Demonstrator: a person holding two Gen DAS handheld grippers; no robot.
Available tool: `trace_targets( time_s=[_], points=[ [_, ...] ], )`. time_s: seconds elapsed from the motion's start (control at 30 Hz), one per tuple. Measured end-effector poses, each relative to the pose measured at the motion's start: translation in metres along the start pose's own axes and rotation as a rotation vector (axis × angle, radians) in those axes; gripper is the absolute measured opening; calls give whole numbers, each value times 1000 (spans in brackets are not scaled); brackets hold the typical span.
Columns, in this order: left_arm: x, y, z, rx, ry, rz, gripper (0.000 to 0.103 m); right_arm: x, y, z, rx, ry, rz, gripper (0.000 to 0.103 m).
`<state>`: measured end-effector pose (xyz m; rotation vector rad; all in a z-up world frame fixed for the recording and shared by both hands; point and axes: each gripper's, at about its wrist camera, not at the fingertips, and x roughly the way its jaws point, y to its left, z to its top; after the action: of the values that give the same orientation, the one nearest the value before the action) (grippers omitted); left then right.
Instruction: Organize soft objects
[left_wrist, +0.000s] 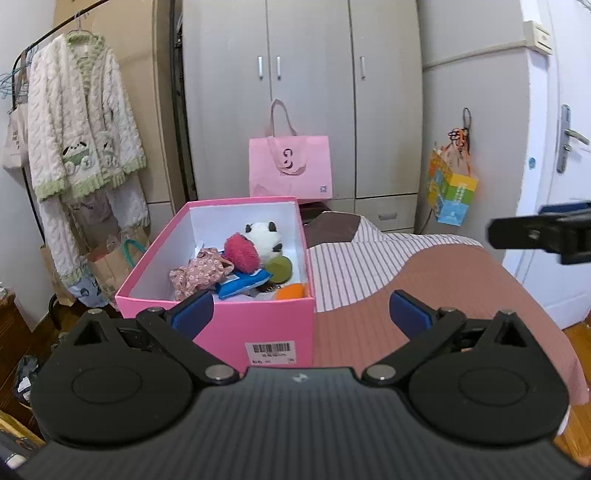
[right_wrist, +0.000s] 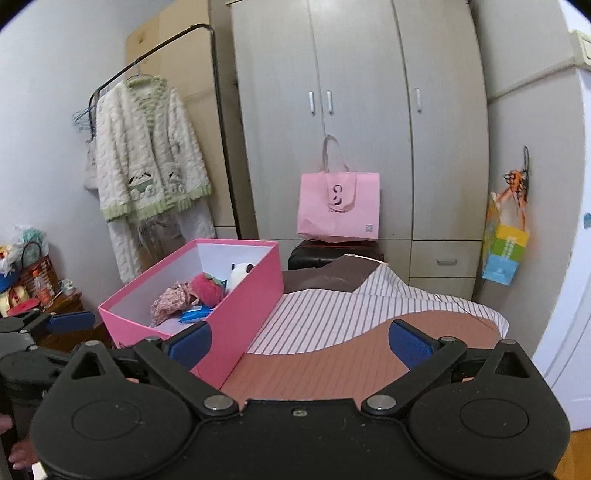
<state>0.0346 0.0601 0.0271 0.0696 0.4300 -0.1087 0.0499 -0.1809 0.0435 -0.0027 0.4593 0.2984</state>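
A pink box (left_wrist: 229, 325) (right_wrist: 243, 314) stands on the bed's left side. Inside lie a panda plush (left_wrist: 263, 238) (right_wrist: 240, 272), a fuzzy red strawberry (left_wrist: 242, 252) (right_wrist: 207, 288), a floral cloth (left_wrist: 201, 274) (right_wrist: 171, 301), a blue packet (left_wrist: 242, 282) (right_wrist: 194, 314), a green ball (left_wrist: 279, 268) and an orange piece (left_wrist: 290, 291). My left gripper (left_wrist: 301, 314) is open and empty, just short of the box's near wall. My right gripper (right_wrist: 301, 338) is open and empty too, over the bedspread to the right of the box.
The bed wears a striped pink and brown cover (left_wrist: 424, 280) (right_wrist: 351, 354). A pink tote (left_wrist: 290, 166) (right_wrist: 338, 205) stands before the grey wardrobe (left_wrist: 306, 74). A fluffy robe (left_wrist: 79, 147) hangs on a rack at left. A colourful bag (left_wrist: 452, 195) hangs by the white door (left_wrist: 554, 166).
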Motion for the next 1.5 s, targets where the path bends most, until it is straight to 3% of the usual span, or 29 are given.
trace_targets(
  time_s=[0.4,0.57,0.9,1.1,1.5],
  points=[
    [-3,-2,-3,-32,-38,99,103,-13,0,-19,-7,5,-103,103],
    [-1,-5,-6,-35,-29,91,103,-28,2,-23,-1,-48,-63,103],
    [-15,-18,-12,-11,-68,83,103,-31,5,-36,-5,-46,-155,103],
    [-13,-17,-13,-14,-62,91,103,-34,-3,-40,3,-30,-132,103],
    [-13,-18,-14,-12,-47,96,103,-36,-6,-48,-22,-34,-179,103]
  ],
)
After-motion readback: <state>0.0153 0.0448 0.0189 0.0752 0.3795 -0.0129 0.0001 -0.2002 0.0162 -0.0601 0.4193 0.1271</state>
